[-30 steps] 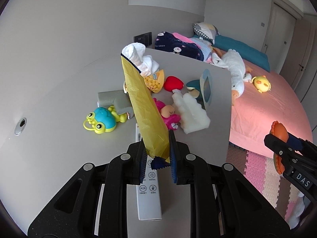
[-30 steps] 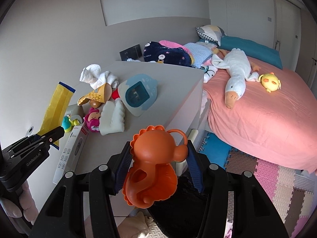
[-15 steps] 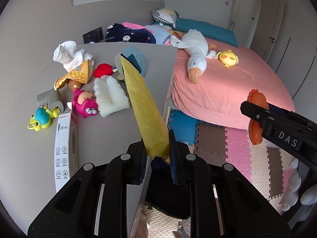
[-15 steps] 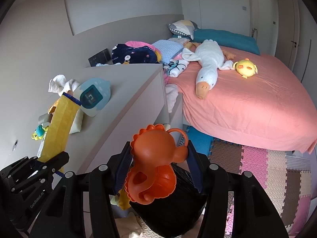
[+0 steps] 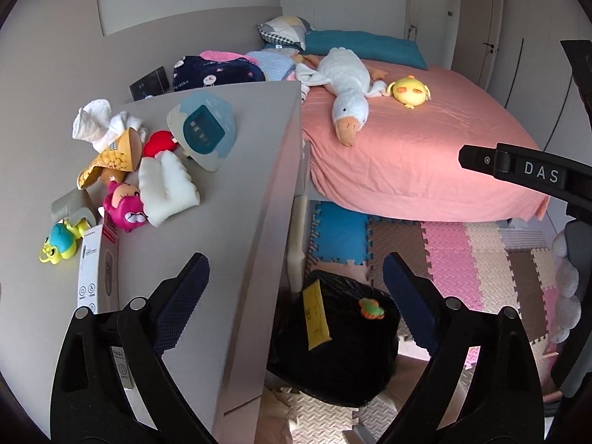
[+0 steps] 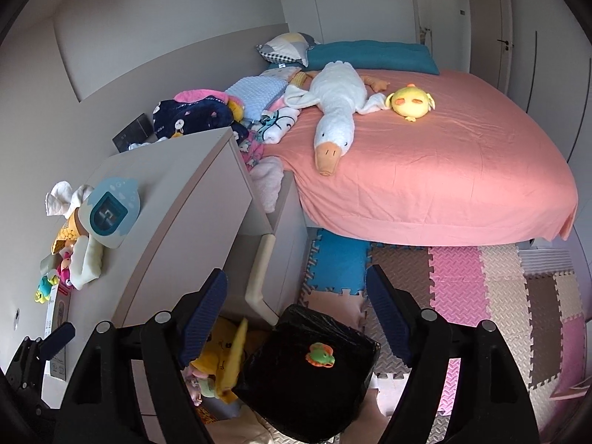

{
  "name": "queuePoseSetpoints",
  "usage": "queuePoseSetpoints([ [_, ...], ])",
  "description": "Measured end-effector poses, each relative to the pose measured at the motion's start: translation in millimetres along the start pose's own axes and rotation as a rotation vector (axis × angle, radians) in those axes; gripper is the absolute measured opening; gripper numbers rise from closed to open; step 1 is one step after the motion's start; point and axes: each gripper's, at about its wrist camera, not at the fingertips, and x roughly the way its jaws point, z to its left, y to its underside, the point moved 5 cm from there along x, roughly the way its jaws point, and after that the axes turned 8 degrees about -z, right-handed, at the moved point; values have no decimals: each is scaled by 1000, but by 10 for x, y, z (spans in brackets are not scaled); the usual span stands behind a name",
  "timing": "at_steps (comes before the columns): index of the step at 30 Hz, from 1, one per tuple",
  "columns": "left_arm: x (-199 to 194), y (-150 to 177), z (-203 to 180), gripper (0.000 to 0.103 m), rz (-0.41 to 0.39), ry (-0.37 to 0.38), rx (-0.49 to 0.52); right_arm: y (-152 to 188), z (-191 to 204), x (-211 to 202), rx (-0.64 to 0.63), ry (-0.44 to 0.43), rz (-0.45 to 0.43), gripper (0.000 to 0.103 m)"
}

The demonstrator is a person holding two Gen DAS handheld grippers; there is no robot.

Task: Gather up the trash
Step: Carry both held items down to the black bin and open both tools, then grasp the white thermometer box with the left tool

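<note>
Both claws, left [image 5: 296, 281] and right [image 6: 296, 292], opening, empty, over black-lined bin [image 5: 344, 362]; yellow plush pile [image 6: 216, 351] only right-view.

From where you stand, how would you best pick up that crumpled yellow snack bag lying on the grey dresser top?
I'd pinch the crumpled yellow snack bag by its flattened open end, which sticks out towards the wall at the lower left, coming down from above. That end looks thin enough for the jaws, and the white cloth and red toy crowd its other sides.
</note>
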Motion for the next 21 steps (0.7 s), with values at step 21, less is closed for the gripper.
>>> queuePoseSetpoints([
  [21,-150,76,603,92,2,-111,-98,114,527,119,-78,-102,30,78],
])
